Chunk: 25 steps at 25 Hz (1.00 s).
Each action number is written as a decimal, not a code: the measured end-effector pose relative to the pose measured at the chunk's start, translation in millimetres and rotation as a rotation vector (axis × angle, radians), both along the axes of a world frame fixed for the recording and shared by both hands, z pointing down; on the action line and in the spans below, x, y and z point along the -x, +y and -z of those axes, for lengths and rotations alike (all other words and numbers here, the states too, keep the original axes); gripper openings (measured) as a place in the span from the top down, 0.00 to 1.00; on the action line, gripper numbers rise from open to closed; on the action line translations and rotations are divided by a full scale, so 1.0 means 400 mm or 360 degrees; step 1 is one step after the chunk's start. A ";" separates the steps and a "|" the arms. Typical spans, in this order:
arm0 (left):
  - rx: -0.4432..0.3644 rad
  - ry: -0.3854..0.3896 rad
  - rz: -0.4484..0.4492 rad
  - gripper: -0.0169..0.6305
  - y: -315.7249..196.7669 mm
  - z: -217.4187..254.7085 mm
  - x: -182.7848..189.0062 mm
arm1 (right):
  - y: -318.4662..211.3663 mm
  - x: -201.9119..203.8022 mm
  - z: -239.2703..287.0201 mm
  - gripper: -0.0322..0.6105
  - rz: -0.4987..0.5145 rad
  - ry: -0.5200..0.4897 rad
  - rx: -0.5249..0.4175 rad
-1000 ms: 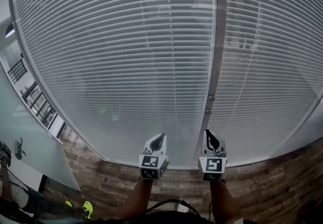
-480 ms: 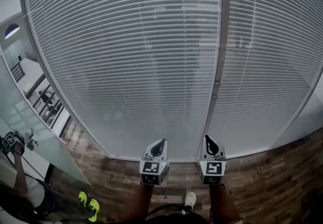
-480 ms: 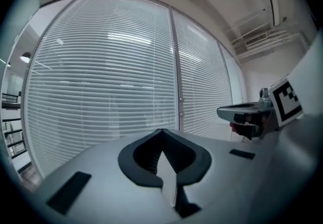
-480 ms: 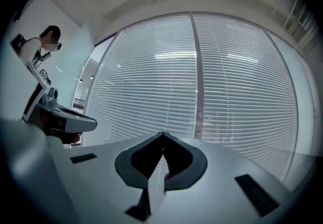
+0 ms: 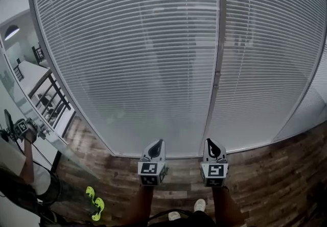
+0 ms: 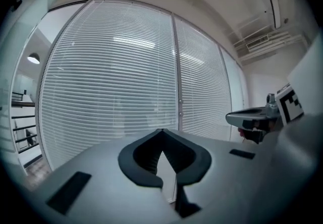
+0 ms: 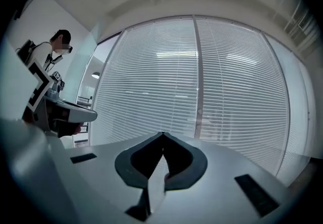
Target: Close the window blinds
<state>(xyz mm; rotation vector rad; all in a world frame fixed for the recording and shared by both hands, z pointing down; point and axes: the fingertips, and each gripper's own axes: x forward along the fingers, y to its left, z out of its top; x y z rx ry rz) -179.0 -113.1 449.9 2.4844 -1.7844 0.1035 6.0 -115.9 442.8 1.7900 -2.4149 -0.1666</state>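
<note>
White slatted blinds (image 5: 138, 52) cover two tall window panes, split by a grey mullion (image 5: 217, 62) with a small fitting on it. The slats look nearly flat and let little through. My left gripper (image 5: 157, 143) and right gripper (image 5: 211, 142) are held side by side low in the head view, pointing at the blinds' foot and well short of it. Both are shut with nothing between the jaws. In the left gripper view the left gripper (image 6: 161, 131) has its tips together before the blinds (image 6: 111, 76), and the right gripper (image 7: 162, 133) shows the same in its own view.
Wood-plank floor (image 5: 271, 159) runs below the window. A glass partition (image 5: 36, 98) stands at the left. Another person (image 5: 20, 169) in yellow-green shoes (image 5: 94, 201) stands at the lower left, and shows as a person (image 7: 53, 49) in the right gripper view.
Both grippers have drawn back from the window together, still shut. More floor shows under the blinds, and the person at the left has come further into view.
</note>
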 end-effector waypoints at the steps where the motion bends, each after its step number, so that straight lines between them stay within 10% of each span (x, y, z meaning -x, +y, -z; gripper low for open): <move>1: -0.0003 -0.0005 0.0007 0.98 0.017 -0.017 0.005 | 0.021 0.000 -0.012 0.95 -0.0006 0.0000 0.0008; 25: 0.0024 -0.0007 0.0115 0.98 0.409 -0.040 -0.234 | 0.368 -0.182 -0.018 0.95 0.0168 -0.0024 -0.0050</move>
